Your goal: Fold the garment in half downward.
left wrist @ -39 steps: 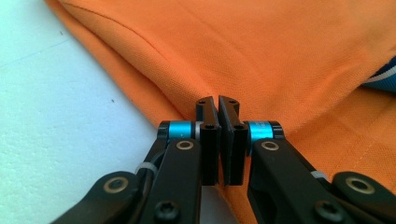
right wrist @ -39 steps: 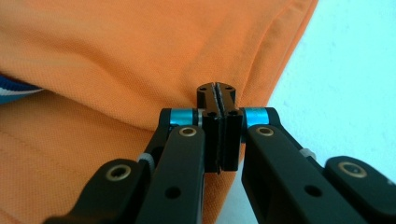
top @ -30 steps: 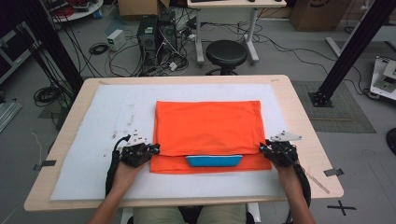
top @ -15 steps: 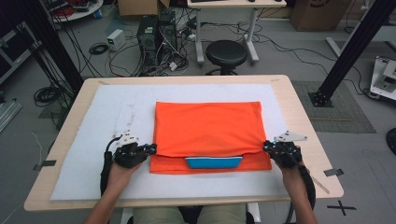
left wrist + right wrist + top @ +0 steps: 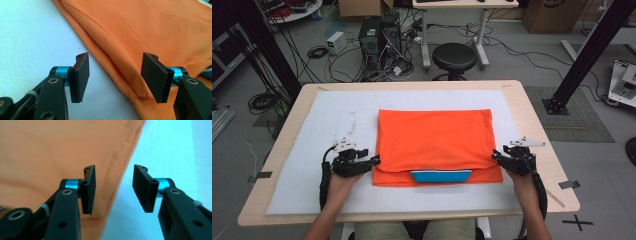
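An orange cloth (image 5: 434, 140) lies folded flat on a white sheet (image 5: 302, 165); a blue strip (image 5: 441, 176) shows under the front edge of its top layer. My left gripper (image 5: 374, 161) rests at the cloth's front left corner. Its jaws have just been opening and stand open (image 5: 115, 72), with the cloth's edge (image 5: 150, 27) lying loose between them, untouched by the pads. My right gripper (image 5: 495, 156) sits at the front right corner. Its jaws have also just been opening and stand open (image 5: 113, 187), with the cloth's hem (image 5: 50, 152) by the left pad.
The white sheet covers most of the wooden table (image 5: 537, 115), with bare sheet on both sides of the cloth and in front of it. Behind the table stand a black stool (image 5: 454, 57) and a computer tower (image 5: 371, 37) among cables. A black post (image 5: 587, 55) rises at the right.
Both grippers have opened and let go of the cloth's front corners, and the left has drawn back a little from the cloth. The cloth lies flat as before.
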Tool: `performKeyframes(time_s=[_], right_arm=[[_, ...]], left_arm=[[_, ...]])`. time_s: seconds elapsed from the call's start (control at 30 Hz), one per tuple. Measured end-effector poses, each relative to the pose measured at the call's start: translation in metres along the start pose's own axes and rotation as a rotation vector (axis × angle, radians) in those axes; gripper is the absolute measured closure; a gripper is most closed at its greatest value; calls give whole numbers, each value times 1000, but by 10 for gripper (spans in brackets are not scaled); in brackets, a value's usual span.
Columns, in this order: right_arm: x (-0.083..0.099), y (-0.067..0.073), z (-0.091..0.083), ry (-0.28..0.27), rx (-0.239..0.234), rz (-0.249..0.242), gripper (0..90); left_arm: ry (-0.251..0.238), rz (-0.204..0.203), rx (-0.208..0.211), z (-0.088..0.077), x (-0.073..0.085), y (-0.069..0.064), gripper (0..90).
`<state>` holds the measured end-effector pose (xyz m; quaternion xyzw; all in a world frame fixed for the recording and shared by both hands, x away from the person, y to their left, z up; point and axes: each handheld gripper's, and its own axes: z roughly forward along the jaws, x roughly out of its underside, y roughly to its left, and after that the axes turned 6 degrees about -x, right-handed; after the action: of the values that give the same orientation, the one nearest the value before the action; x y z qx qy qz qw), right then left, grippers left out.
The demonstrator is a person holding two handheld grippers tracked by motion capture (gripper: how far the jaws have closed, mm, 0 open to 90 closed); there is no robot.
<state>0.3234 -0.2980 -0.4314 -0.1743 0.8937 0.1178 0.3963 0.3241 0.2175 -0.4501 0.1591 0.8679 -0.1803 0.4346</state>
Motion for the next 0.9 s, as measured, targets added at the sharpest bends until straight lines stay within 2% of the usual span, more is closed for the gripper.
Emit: performKeyframes(time_s=[0.1,0.2,0.27,0.3,0.37,0.43,0.5,0.6,0.8,0.9], right_arm=[[1,-5,15,38,-21,51,523],[2,-4,23,70,-38,52,558],[3,-3,24,66,-47,50,617],[3,-4,24,69,-63,52,680],[4,-5,23,70,-106,61,798],[4,-6,22,68,-126,63,828],[5,-7,21,67,-128,48,839],[4,-6,17,68,-90,29,845],[1,-4,2,63,-83,17,844],[2,-3,2,56,-79,13,841]], left_arm=[[37,-1,13,7,0,-3,396],[75,17,-2,13,-1,-8,414],[87,30,2,13,-1,-10,516],[87,38,-2,13,0,-11,554],[90,57,12,12,1,-14,694],[89,69,11,10,2,-17,786],[80,62,7,9,3,-18,831],[79,39,22,4,7,-18,844],[86,8,59,-3,9,-14,844],[75,9,58,-2,9,-12,837]])
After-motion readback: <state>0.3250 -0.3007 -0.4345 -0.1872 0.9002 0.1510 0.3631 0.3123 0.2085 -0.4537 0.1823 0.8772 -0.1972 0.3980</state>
